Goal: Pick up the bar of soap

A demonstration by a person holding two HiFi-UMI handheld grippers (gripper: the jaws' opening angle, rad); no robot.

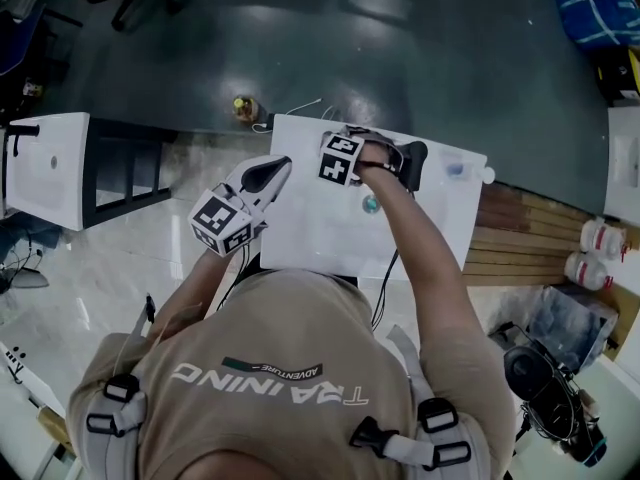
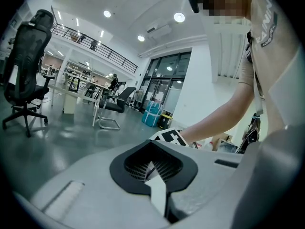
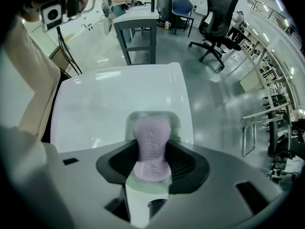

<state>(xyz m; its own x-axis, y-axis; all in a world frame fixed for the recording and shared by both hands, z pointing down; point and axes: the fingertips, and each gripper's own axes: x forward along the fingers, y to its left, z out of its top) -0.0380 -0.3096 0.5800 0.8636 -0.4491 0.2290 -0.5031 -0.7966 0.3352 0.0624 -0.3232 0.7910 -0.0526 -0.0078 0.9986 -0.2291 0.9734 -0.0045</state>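
Observation:
A lilac bar of soap lies lengthwise between the black pads of my right gripper, which is shut on its narrow waist. Its far end sits over a pale green translucent soap dish on the white table. In the head view the right gripper is over the table's far part, and its marker cube and the hand hide the soap. My left gripper hovers at the table's left edge, pads together with nothing in them. In its own view the left gripper points out across the room.
A small teal round object lies on the white table near the right forearm, and a bluish item at the far right corner. Another white table with a dark frame stands to the left, office chairs beyond.

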